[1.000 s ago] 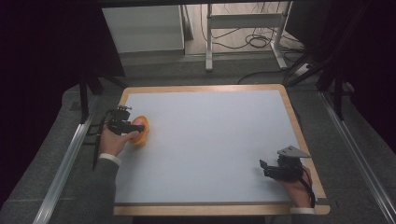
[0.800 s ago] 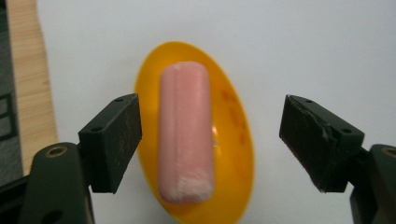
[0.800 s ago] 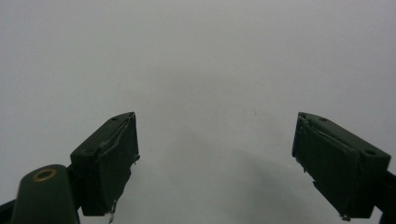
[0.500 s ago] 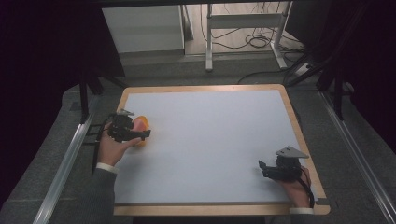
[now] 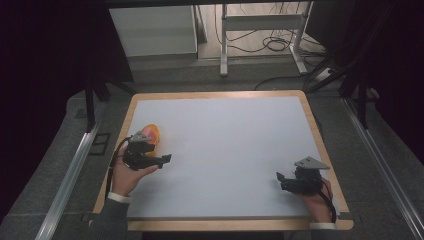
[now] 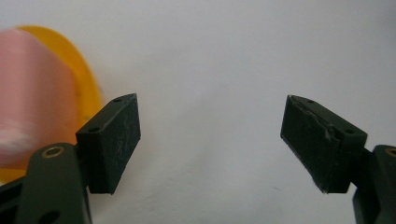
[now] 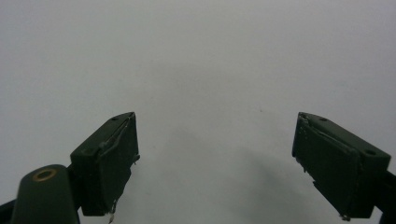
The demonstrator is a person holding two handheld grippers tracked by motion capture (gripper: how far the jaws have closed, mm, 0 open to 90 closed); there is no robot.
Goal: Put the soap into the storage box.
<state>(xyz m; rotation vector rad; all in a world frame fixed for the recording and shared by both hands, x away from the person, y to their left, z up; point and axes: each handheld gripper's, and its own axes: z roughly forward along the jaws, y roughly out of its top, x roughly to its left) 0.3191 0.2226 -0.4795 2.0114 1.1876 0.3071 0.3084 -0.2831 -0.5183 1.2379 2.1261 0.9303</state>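
High view: left gripper (image 5: 165, 161) wide open beside orange spool (image 5: 150, 134)

Layout around the white-topped, wood-edged table (image 5: 225, 150)

The orange-and-pink spool (image 5: 150, 134) lay on the table near its left edge. The left gripper (image 5: 162, 161) sat just before the spool; the right gripper (image 5: 281, 180) was near the table's front right corner.

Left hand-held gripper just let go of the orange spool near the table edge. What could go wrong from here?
1. The orange spool lies close to the left rim of the table; a nudge might roll it off.
2. The left hand-held gripper, jaws open and just widened, has one jaw right beside the spool's flange; pulling away carelessly could clip it.
3. The right hand-held gripper sits open far across the table, too distant to catch it.
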